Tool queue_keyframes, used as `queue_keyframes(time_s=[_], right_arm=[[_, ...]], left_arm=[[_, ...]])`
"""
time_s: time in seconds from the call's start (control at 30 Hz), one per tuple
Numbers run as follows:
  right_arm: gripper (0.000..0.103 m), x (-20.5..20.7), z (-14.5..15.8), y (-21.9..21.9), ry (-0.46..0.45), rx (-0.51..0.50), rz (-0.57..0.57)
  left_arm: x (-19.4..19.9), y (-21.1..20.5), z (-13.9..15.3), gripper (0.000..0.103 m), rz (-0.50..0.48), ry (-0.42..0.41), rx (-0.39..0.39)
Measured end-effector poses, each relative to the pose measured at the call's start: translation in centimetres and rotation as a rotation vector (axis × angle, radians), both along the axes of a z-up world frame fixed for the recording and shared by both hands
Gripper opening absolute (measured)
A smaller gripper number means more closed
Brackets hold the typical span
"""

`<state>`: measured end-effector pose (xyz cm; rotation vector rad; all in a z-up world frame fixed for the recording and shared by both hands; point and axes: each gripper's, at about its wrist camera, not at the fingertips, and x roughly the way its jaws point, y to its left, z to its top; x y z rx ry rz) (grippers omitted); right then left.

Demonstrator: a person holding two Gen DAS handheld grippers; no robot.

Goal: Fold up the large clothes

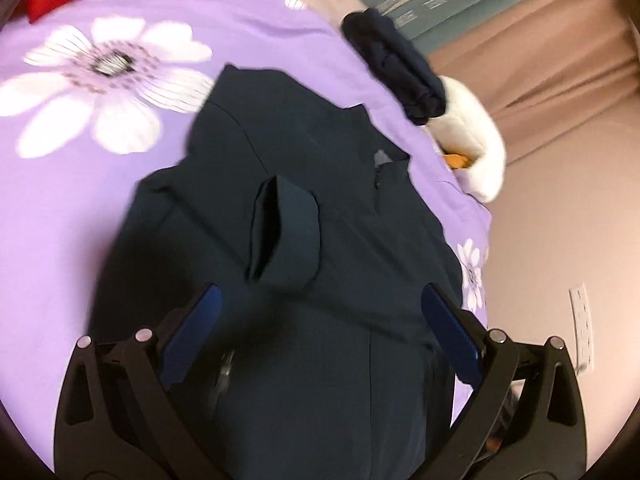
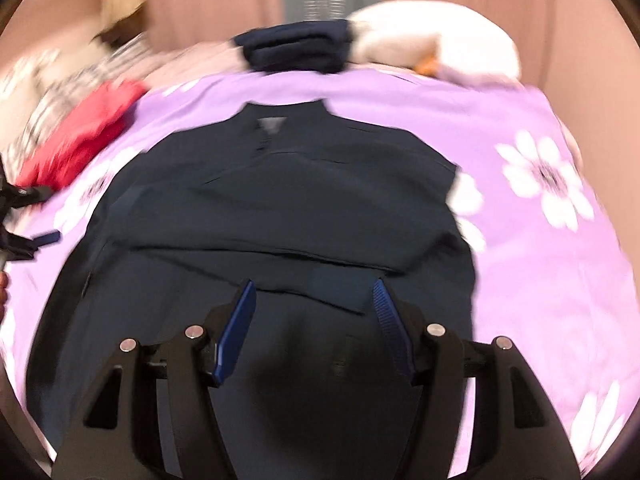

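A dark navy jacket (image 1: 320, 216) lies flat on the purple flowered bedsheet (image 1: 120, 208), collar toward the far side, sleeves folded in over its body. One cuff (image 1: 286, 236) stands open on its front. My left gripper (image 1: 320, 308) is open and empty just above the jacket's lower part. In the right wrist view the same jacket (image 2: 280, 200) fills the middle, a sleeve lying across it. My right gripper (image 2: 316, 296) is open and empty above the sleeve's end. The left gripper (image 2: 40, 236) shows at that view's left edge.
A folded dark garment (image 2: 292, 52) and a white plush toy (image 2: 432, 44) sit at the bed's far edge. A red garment (image 2: 80, 132) lies at the left. Pink curtains (image 1: 552, 60) hang behind. A wall socket (image 1: 582, 320) is at the right.
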<state>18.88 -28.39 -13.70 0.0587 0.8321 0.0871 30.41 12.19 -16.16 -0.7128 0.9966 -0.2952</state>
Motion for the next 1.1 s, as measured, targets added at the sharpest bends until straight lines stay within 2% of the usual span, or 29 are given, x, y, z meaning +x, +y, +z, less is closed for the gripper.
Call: queue_keyframes(time_s=[0.17,0.2,0.23,0.27,0.3,0.33,0.4,0.43,0.53,0.6,0.67,0.73,0.8,0.83,0.9,0.93,0.97,1.1], right_arm=[[0.062,-0.7,-1.2,-3.2,-0.002,0.052,-0.073],[0.061,-1.0,-1.4,-3.4,-0.003,0.049,-0.077],[0.061,-1.0,-1.6,-3.6,-0.003,0.047,-0.078],[0.061,-1.0,-1.8,-3.8,-0.004,0.046,-0.081],[0.061,-1.0,-2.0,-4.1,-0.006,0.049,-0.085],[0.061,-1.0,-2.0,-4.2,-0.006,0.053,-0.087],[0.061,-1.0,-2.1,-4.7,-0.013,0.065,-0.099],[0.062,-0.8,-2.1,-4.9,-0.016,0.07,-0.101],[0.061,-0.7,-2.0,-5.2,-0.027,0.073,-0.112],[0.061,-0.6,-2.1,-5.3,-0.026,0.072,-0.117],[0.061,-0.6,-2.5,-5.3,-0.015,0.073,-0.118],[0.061,-0.6,-2.8,-5.4,-0.002,0.067,-0.119],[0.061,-0.4,-3.2,-5.5,0.016,0.065,-0.124],[0.061,-0.4,-3.2,-5.4,0.019,0.07,-0.126],[0.061,-0.3,-3.0,-5.3,0.019,0.078,-0.12],[0.062,-0.2,-2.9,-5.3,0.018,0.076,-0.116],[0.062,-0.1,-2.8,-5.2,0.017,0.073,-0.111],[0.062,1.2,-1.9,-5.1,0.006,0.064,-0.087]], left_arm=[[4.9,-2.2,-2.5,0.081,0.016,0.07,-0.022],[5.8,-2.5,-3.2,0.072,0.02,0.094,-0.025],[6.7,-2.8,-4.0,0.054,0.019,0.127,-0.031],[7.2,-2.9,-4.6,0.046,0.022,0.153,-0.032],[7.9,-3.1,-5.1,0.028,0.031,0.175,-0.023],[8.2,-3.2,-5.2,0.005,0.032,0.178,-0.017],[9.3,-3.5,-3.5,0.004,0.036,0.11,0.003],[9.6,-3.7,-1.6,0.004,0.035,0.032,0.015],[9.5,-3.7,1.9,0.004,0.02,-0.129,-0.013],[8.6,-3.4,2.2,0.004,-0.005,-0.17,0.009],[7.5,-3.1,1.0,0.004,-0.046,-0.158,0.073],[6.8,-2.3,-1.9,0.005,-0.075,-0.076,0.173],[6.6,-1.3,-4.4,0.009,-0.08,0.001,0.166],[6.4,-0.9,-5.1,0.02,-0.08,0.022,0.154],[5.5,0.1,-5.4,0.028,-0.079,0.023,0.133],[5.0,0.6,-5.1,0.045,-0.075,0.022,0.13],[4.6,0.9,-4.7,0.05,-0.072,0.011,0.13],[3.8,1.4,-2.4,0.052,-0.085,-0.025,0.208]])
